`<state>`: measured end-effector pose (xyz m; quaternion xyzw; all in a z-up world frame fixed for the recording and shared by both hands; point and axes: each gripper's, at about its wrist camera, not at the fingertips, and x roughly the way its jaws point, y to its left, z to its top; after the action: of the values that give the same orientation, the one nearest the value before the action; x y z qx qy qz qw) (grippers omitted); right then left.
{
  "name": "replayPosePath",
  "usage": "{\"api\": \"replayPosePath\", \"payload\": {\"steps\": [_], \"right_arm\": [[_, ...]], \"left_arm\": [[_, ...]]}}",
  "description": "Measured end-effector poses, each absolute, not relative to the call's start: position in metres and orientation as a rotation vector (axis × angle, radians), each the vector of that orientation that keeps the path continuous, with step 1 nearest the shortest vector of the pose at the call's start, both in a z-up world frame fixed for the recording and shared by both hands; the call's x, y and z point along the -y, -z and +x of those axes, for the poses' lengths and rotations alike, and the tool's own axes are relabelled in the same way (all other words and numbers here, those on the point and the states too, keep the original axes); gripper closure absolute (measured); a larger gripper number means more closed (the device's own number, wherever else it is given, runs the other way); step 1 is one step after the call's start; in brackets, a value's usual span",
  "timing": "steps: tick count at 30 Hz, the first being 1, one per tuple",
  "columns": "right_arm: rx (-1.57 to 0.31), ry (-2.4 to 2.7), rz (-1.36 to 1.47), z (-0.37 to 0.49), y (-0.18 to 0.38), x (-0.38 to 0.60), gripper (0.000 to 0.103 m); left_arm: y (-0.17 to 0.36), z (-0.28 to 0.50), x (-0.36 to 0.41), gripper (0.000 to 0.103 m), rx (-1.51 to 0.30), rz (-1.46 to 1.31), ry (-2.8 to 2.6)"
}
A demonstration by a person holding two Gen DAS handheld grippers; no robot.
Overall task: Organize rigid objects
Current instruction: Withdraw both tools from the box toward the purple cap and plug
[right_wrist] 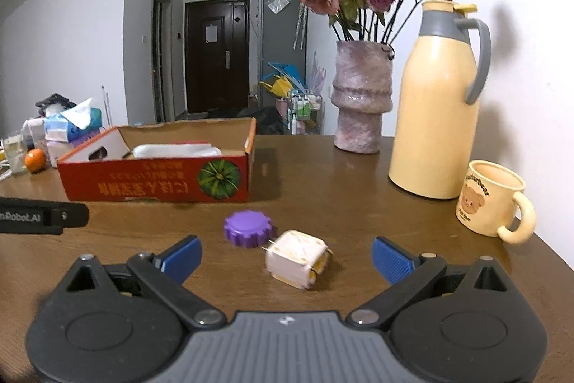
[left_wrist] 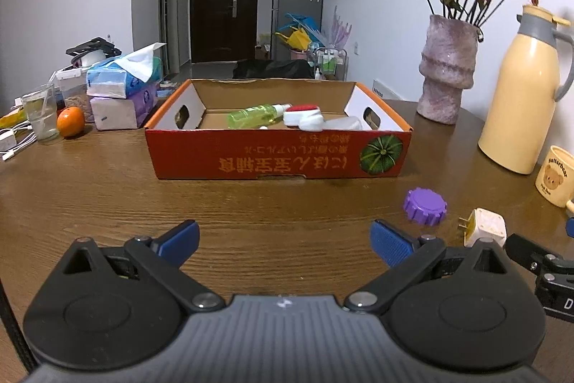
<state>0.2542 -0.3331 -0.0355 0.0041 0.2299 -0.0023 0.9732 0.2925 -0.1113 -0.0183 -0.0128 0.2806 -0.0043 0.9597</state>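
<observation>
A red cardboard box (left_wrist: 276, 157) (right_wrist: 154, 182) stands on the wooden table and holds a green spray bottle (left_wrist: 256, 113) and white items. In front of it lie a purple toothed cap (left_wrist: 426, 205) (right_wrist: 248, 228) and a white plug adapter (left_wrist: 484, 227) (right_wrist: 296, 259). My left gripper (left_wrist: 285, 241) is open over bare table, facing the box. My right gripper (right_wrist: 285, 257) is open too, with the plug adapter lying between its blue fingertips and the cap just beyond. Part of the right gripper shows at the left wrist view's right edge.
A pink vase of dried roses (right_wrist: 360, 103), a cream thermos (right_wrist: 436, 103) and a bear mug (right_wrist: 493, 200) stand at the right. Tissue packs (left_wrist: 122, 85), a glass (left_wrist: 39, 112), an orange (left_wrist: 70, 121) and cables crowd the left. The table's edge runs past the mug.
</observation>
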Motion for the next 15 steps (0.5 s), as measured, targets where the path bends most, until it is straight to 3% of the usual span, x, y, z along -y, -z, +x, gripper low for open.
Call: {"api": "replayPosePath", "payload": {"steps": [15], "right_arm": [[-0.540,-0.001,-0.036,0.294,0.062,0.341,0.004]], "left_arm": [[0.034,0.309,0.134,0.000,-0.600,0.004,0.014]]}}
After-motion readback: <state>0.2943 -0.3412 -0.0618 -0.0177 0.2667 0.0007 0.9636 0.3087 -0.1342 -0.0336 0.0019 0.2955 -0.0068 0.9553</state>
